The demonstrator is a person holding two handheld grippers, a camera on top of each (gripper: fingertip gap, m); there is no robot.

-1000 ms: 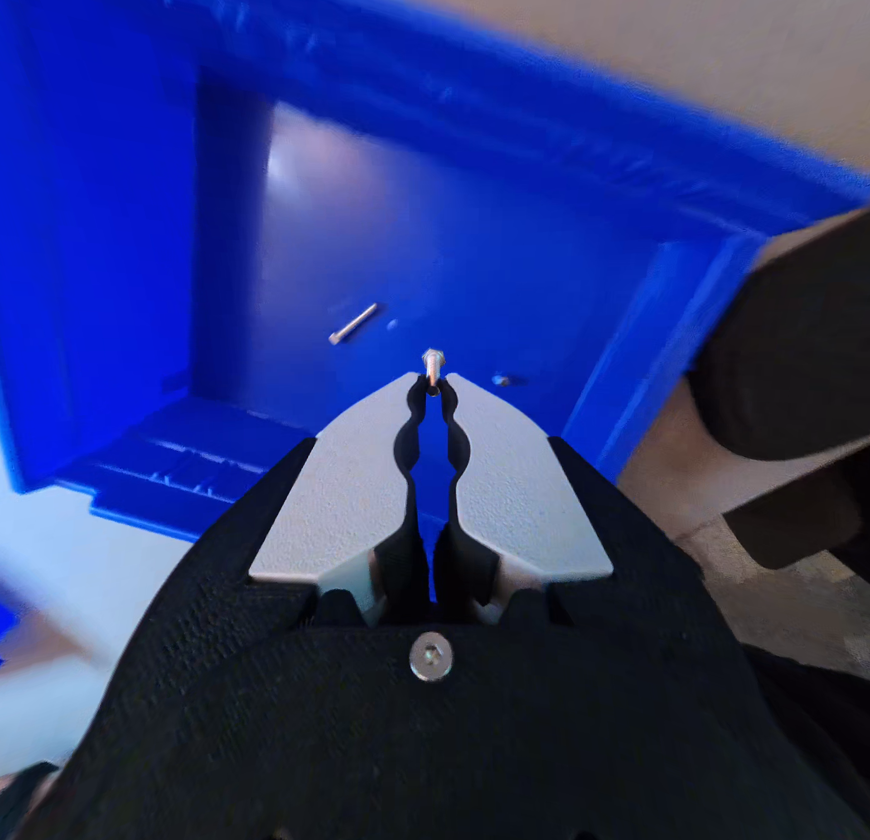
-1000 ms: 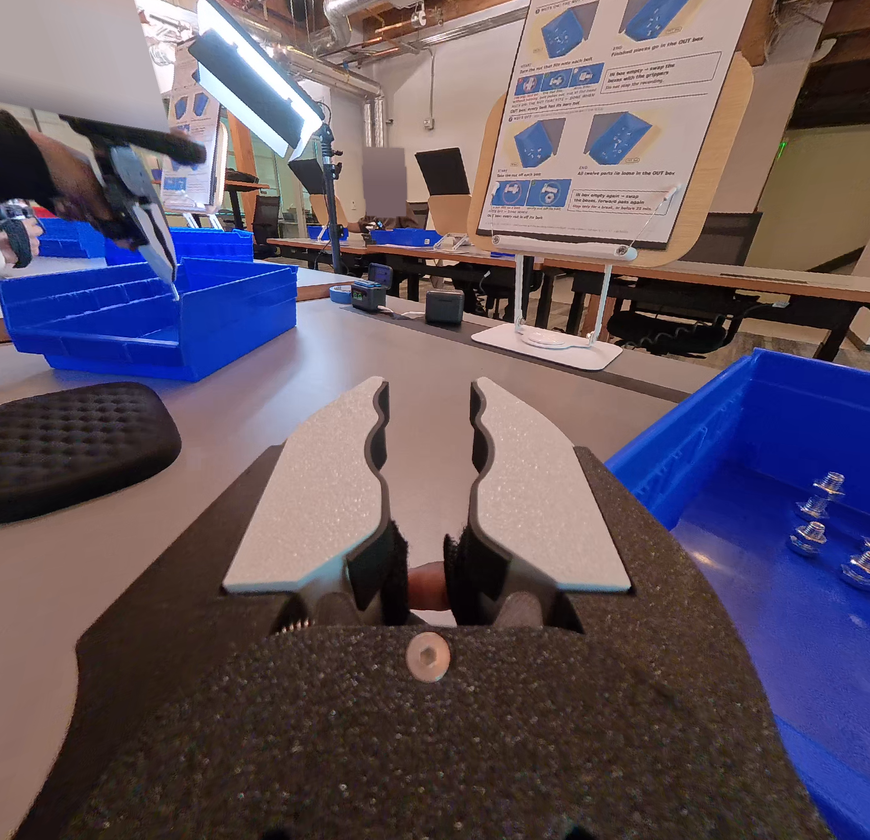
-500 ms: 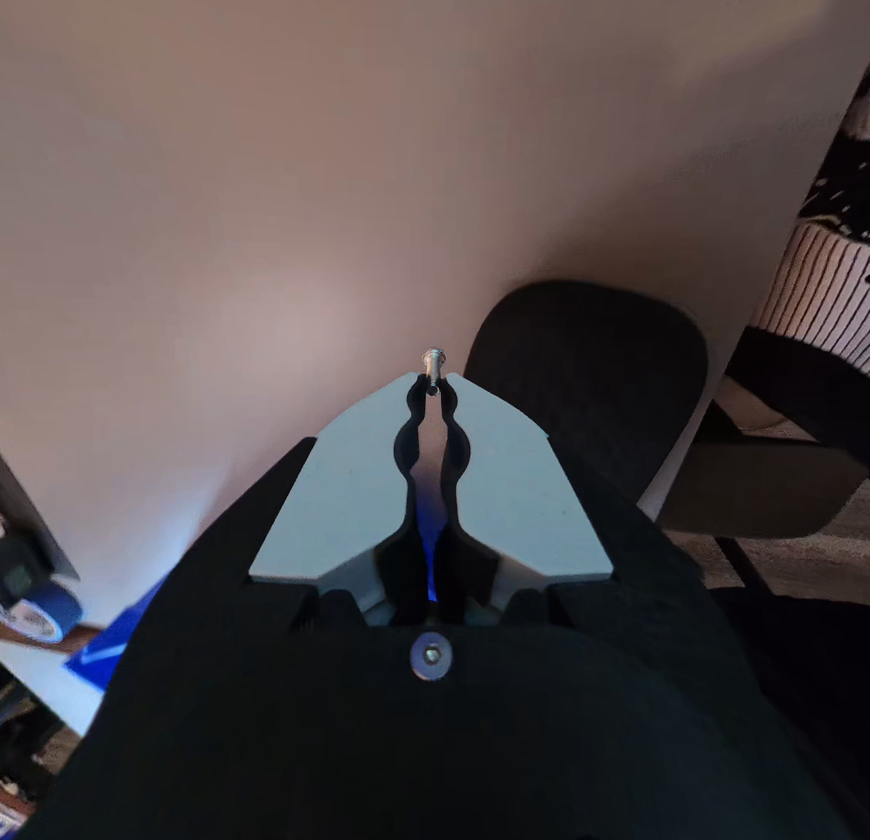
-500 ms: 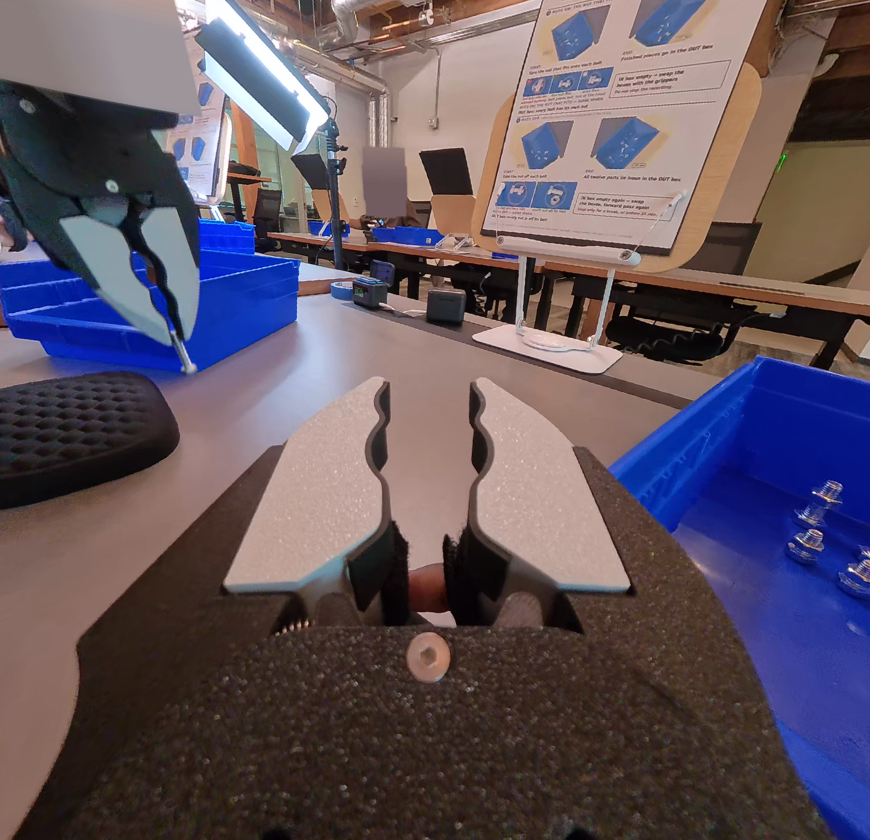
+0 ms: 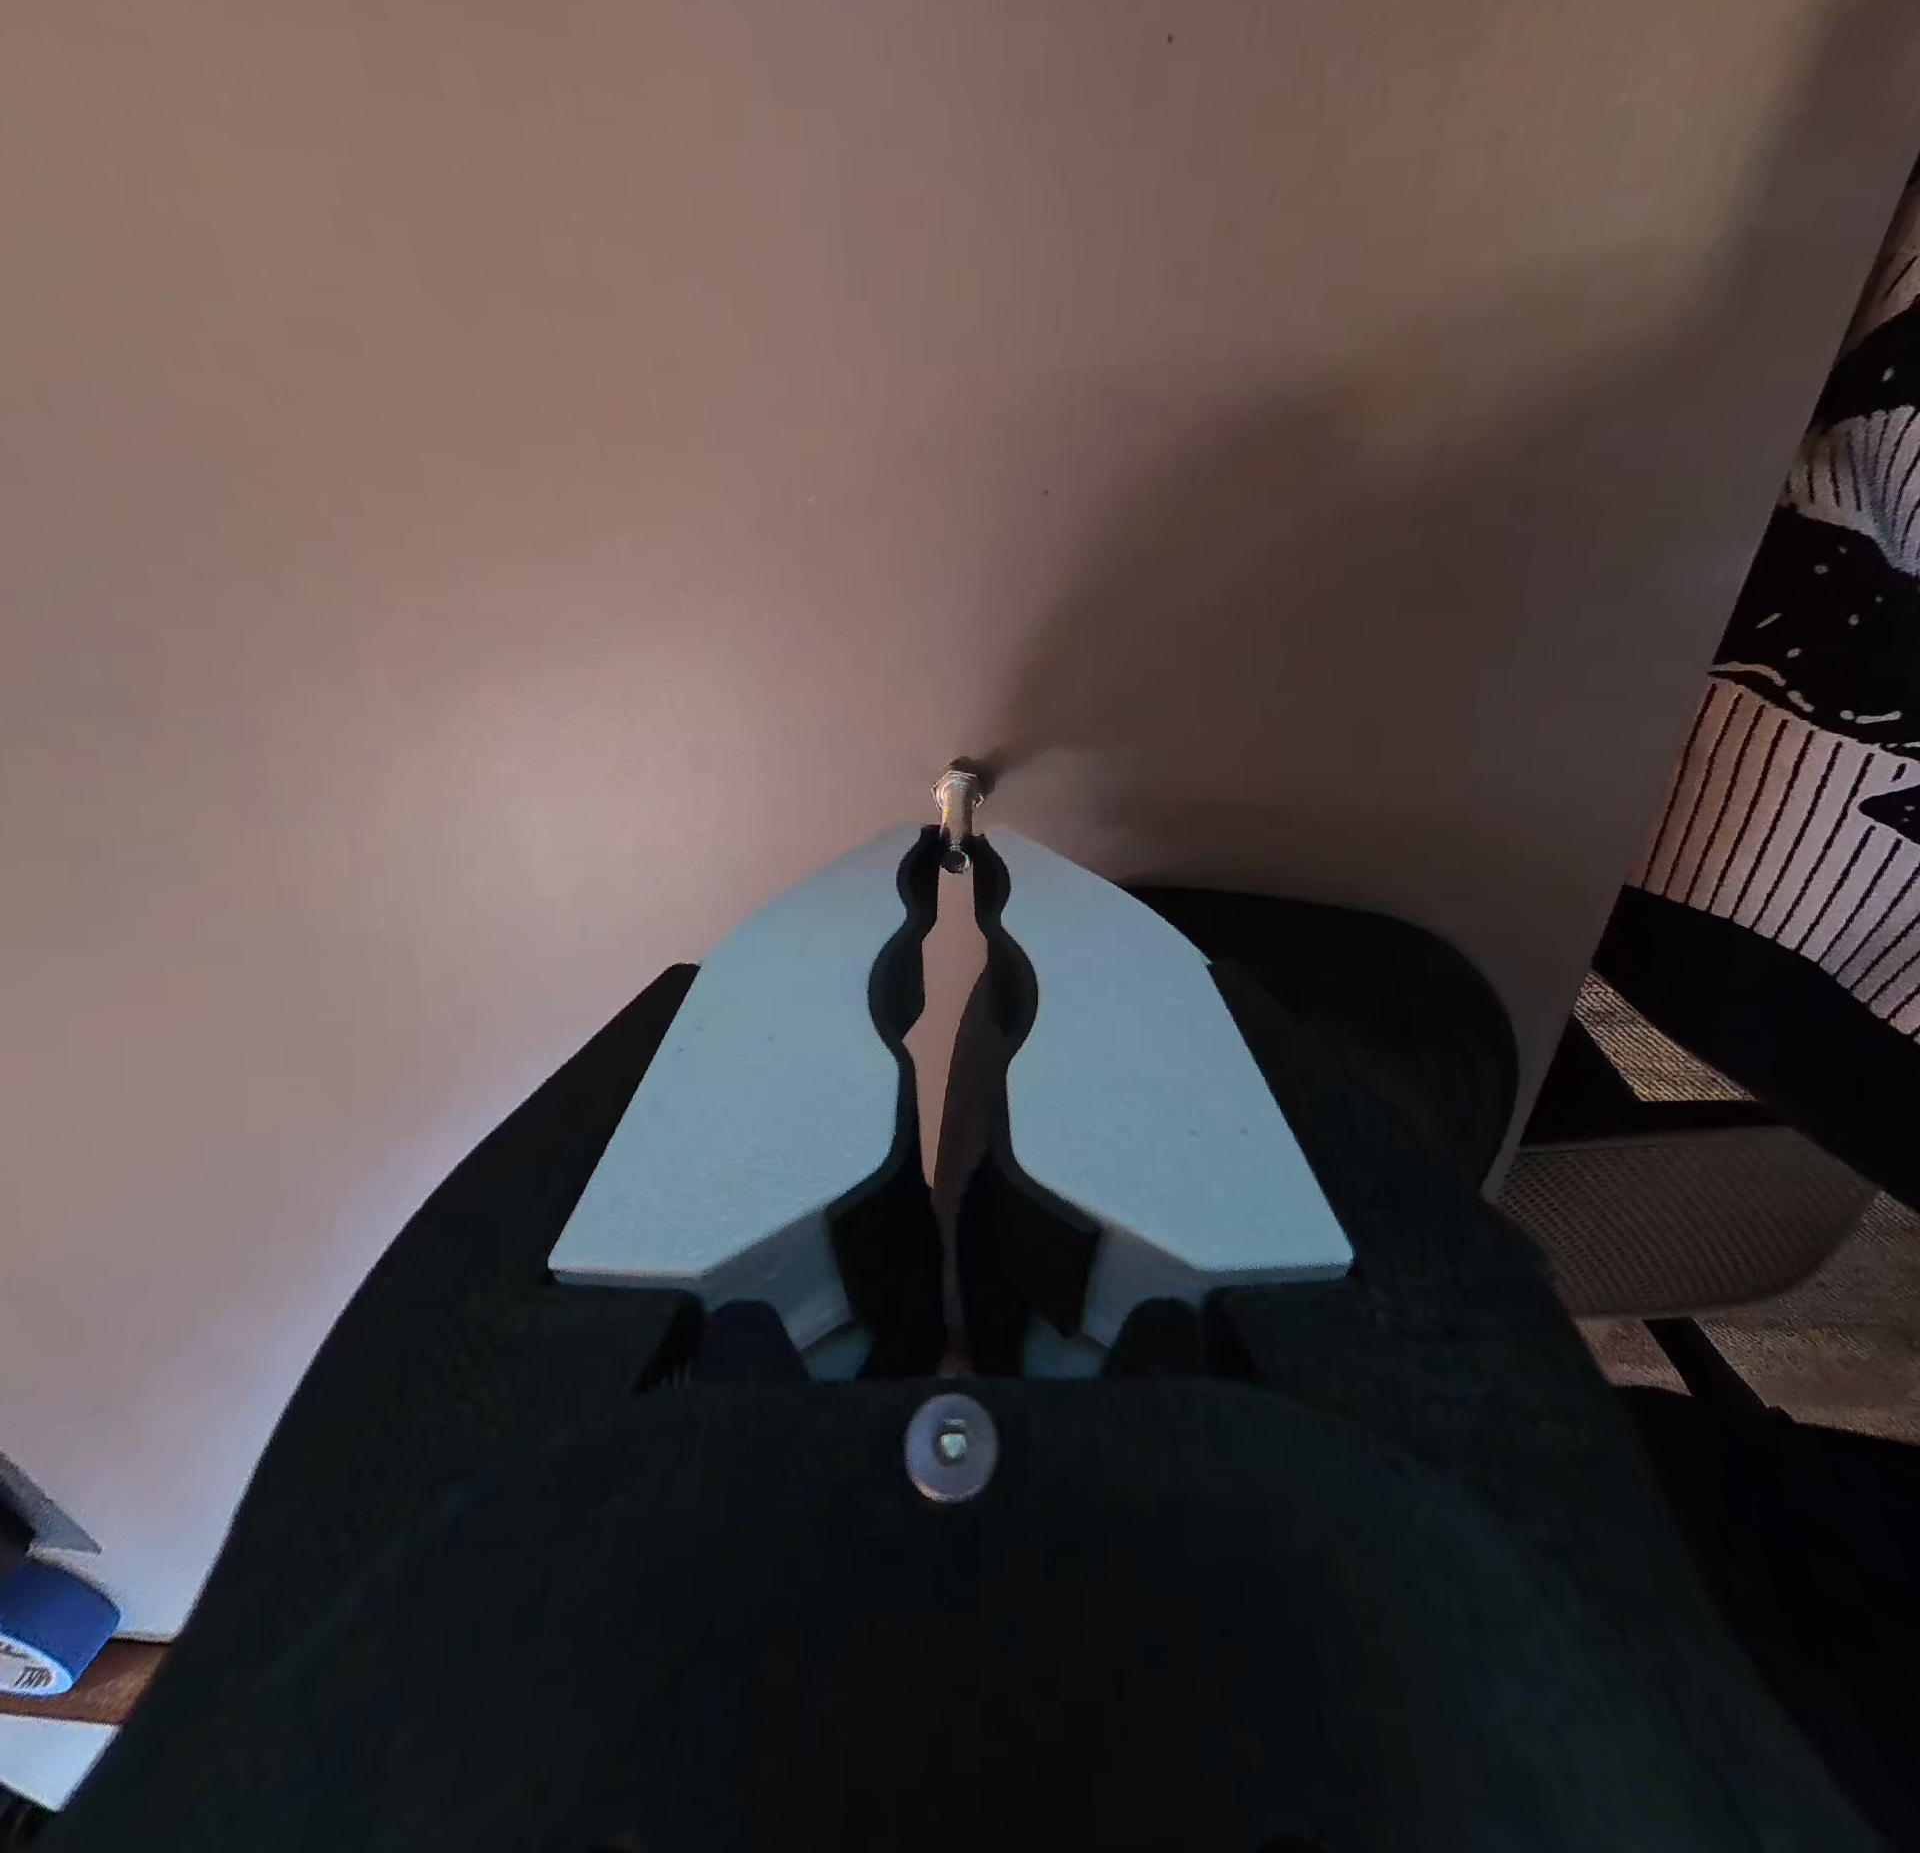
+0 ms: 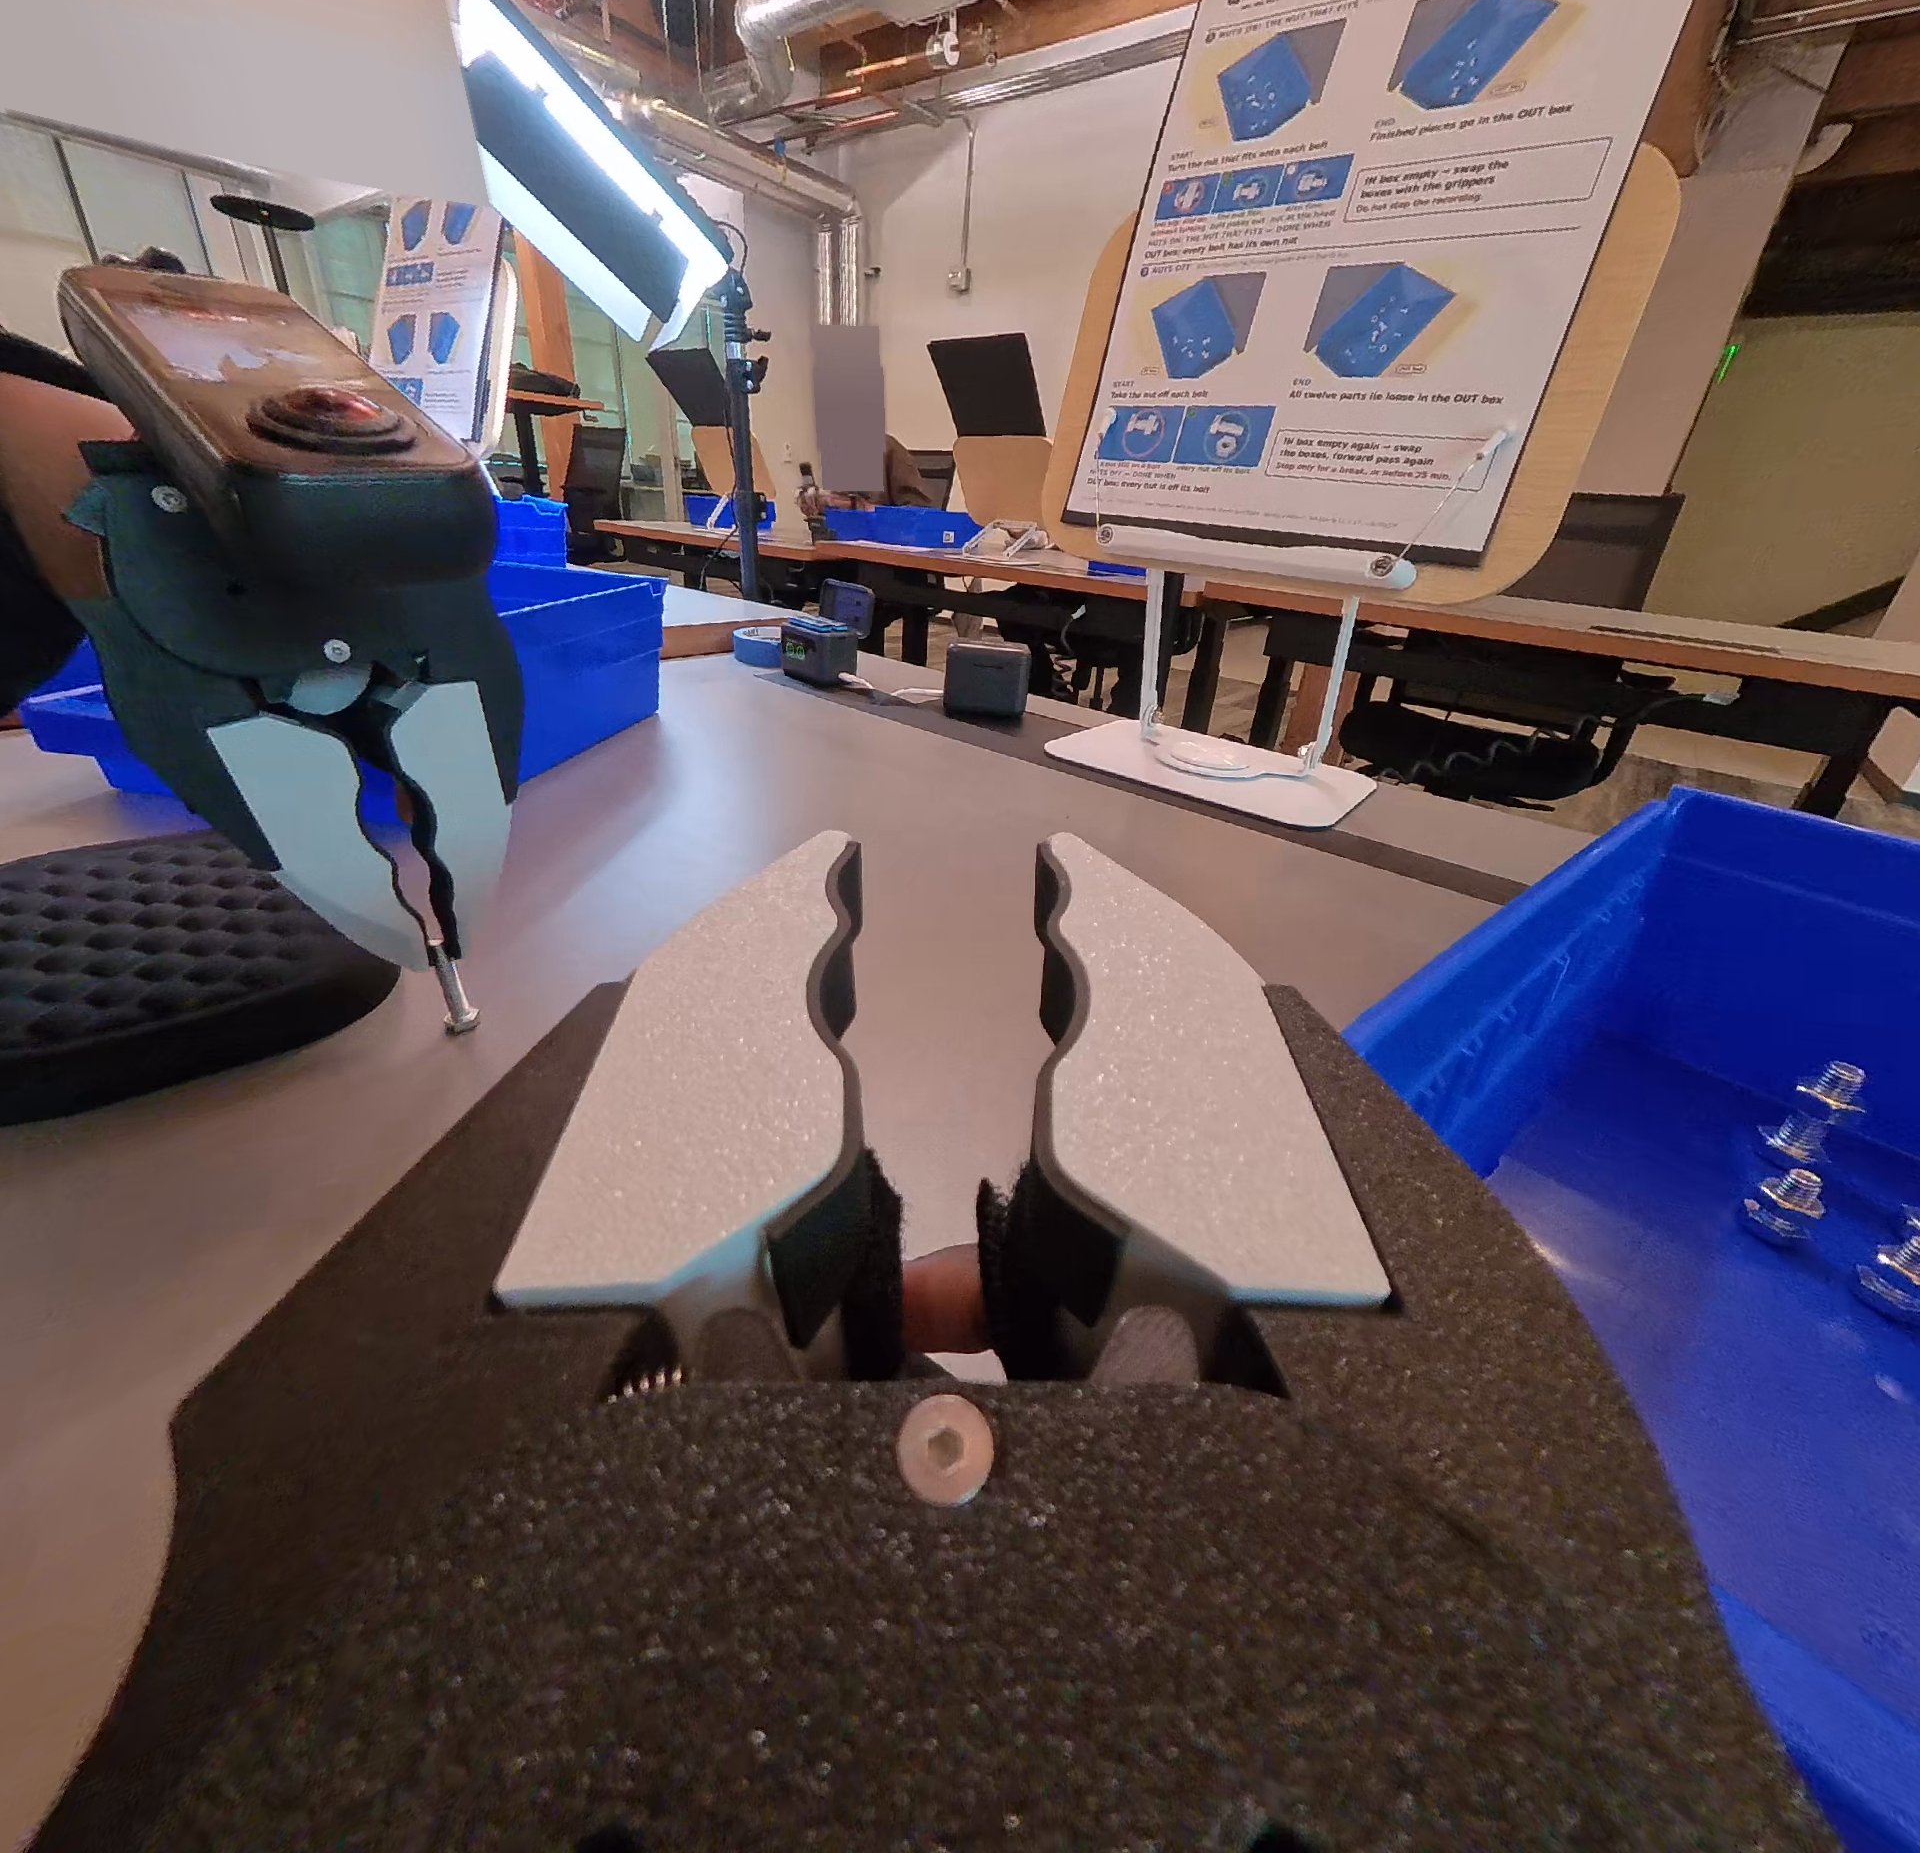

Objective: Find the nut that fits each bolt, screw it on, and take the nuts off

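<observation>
Right wrist view: black pad (image 6: 156, 962) just beside bolt (image 6: 454, 993), blue bin (image 6: 1621, 982) rightward.

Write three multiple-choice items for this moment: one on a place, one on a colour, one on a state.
1. Where is the head of the bolt?
A. on the table
B. in a bin
C. on the black pad

2. What colour is the bin with the loose hardware?
A. red
B. blue
C. grey

3. How is the right tool?
A. shut on a nut
B. shut on a bolt
C. open, with nothing in it

Key: 1 A, the left tool holds the shank and the head rests on the table; 2 B, its walls are blue; 3 C, only table shows between its fingers.
</observation>
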